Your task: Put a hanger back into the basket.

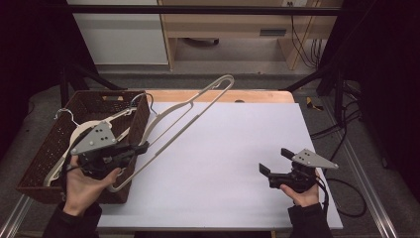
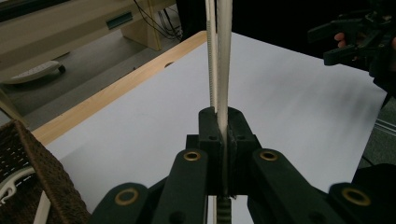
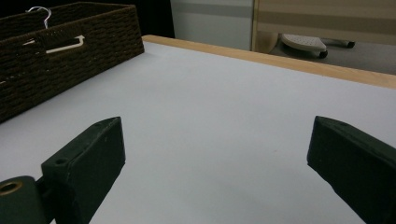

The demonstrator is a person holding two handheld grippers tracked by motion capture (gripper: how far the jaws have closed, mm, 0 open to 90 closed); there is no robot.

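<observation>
Dark sleeves are worn on both forearms. Each black gripper (image 1: 142, 147) is topped behind its 2 jaws by a grey 3-cornered plate (image 1: 95, 138) with small holes. Brass-ringed pivots (image 2: 192, 155) are seen just behind the jaws.

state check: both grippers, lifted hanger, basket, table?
left gripper: shut on hanger
right gripper: open, holds nothing, above the table
hanger: clamped on its bar, tilted, far end raised over the table
basket: on table's left edge, more hangers lying in it
table: white top
</observation>
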